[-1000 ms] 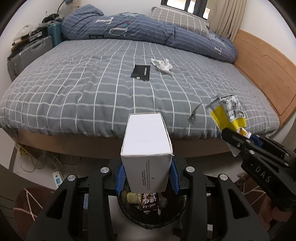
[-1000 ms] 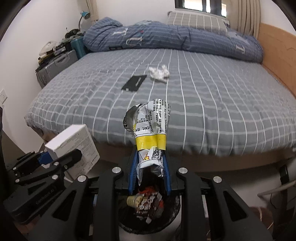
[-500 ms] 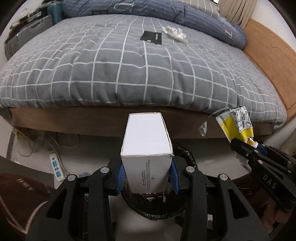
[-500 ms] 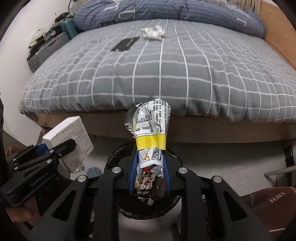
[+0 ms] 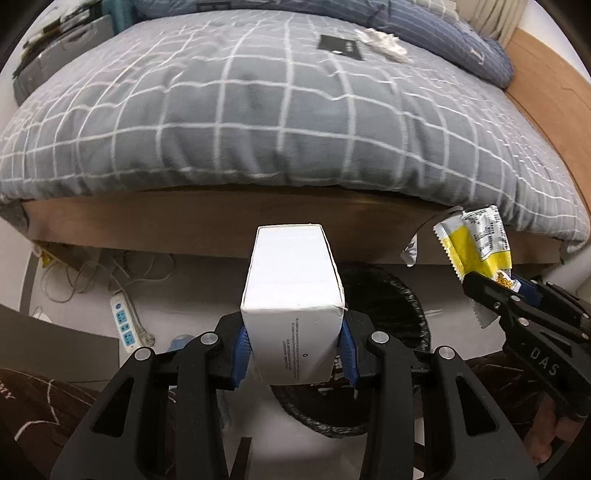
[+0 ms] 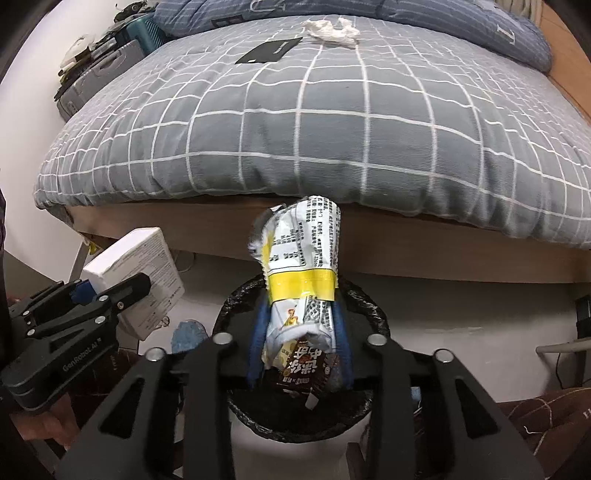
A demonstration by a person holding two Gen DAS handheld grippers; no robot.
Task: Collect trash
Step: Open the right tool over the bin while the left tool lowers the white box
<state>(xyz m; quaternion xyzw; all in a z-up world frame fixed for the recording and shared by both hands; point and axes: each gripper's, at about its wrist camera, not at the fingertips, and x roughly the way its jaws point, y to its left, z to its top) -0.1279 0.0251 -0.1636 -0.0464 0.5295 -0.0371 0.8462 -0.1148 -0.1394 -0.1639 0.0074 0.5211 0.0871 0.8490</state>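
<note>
The left gripper (image 5: pixel 293 350) is clamped on a white box (image 5: pixel 291 291), held above the black-lined trash bin (image 5: pixel 399 295), whose rim shows at its four o'clock. The right gripper (image 6: pixel 299 332) pinches a crumpled yellow-banded snack wrapper (image 6: pixel 301 254) directly over that bin (image 6: pixel 369 314). Tissue (image 6: pixel 332 27) and a black packet (image 6: pixel 269 50) lie on the bed (image 6: pixel 332 129) at twelve o'clock.

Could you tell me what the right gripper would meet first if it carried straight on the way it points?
Probably the wooden bed frame beyond the bin; the right gripper holds the snack wrapper, though depth is uncertain.
</note>
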